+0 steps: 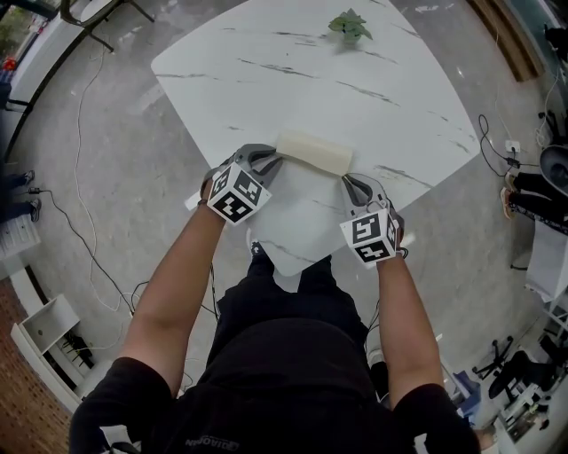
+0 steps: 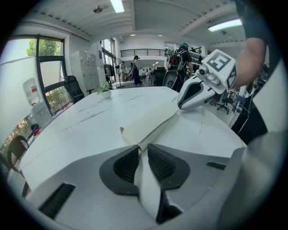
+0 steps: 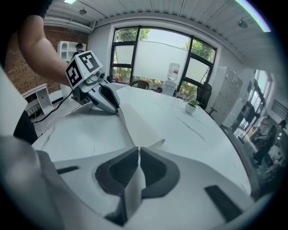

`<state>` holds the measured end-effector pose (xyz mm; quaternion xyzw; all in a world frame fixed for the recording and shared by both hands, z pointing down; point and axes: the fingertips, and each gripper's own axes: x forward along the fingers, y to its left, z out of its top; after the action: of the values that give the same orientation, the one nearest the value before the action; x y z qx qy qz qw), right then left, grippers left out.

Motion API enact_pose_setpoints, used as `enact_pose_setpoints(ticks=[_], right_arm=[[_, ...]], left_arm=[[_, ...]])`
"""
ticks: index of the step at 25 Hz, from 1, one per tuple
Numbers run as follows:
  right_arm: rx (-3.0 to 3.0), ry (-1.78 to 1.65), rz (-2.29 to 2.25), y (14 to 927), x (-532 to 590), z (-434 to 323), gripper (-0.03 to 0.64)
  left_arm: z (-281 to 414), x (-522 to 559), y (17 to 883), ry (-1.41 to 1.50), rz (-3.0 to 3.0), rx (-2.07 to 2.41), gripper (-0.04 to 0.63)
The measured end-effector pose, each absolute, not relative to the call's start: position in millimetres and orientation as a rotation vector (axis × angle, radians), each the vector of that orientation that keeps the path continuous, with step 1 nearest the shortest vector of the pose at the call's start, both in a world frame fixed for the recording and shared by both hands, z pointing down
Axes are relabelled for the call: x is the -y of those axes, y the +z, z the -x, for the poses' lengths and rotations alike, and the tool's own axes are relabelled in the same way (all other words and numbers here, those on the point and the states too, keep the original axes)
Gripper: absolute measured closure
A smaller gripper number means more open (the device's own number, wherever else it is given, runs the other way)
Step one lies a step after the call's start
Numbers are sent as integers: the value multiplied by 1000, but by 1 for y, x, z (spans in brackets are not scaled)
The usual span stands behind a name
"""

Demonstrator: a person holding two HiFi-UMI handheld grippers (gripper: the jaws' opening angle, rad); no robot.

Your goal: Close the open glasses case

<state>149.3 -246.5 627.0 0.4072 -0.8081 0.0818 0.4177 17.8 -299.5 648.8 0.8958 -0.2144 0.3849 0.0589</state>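
Cream glasses case (image 1: pixel 315 152) lies crosswise, long axis running between the 2 grippers. Left gripper (image 2: pixel 143 148) and right gripper (image 3: pixel 138 150) are clamped on the flap at the case's opposite ends, equally near.

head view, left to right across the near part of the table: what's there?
left gripper, shut on the case's left end → glasses case → right gripper, shut on its right end. The small plant at the far edge is left out because it lines up over the case's right end and the right gripper.
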Motion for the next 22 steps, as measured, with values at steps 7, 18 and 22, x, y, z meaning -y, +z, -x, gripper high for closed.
enact_pose_setpoints(ticks=[7, 18, 22], right_arm=[[2013, 200, -1017, 632, 247, -149, 600], [1990, 200, -999, 636, 247, -150, 600], [1978, 196, -989, 638, 247, -148, 600]], left_arm=[[-17, 300, 648, 1167, -2717, 652, 526], [-18, 300, 649, 1167, -2704, 646, 525], [-17, 299, 650, 1168, -2702, 648, 525]])
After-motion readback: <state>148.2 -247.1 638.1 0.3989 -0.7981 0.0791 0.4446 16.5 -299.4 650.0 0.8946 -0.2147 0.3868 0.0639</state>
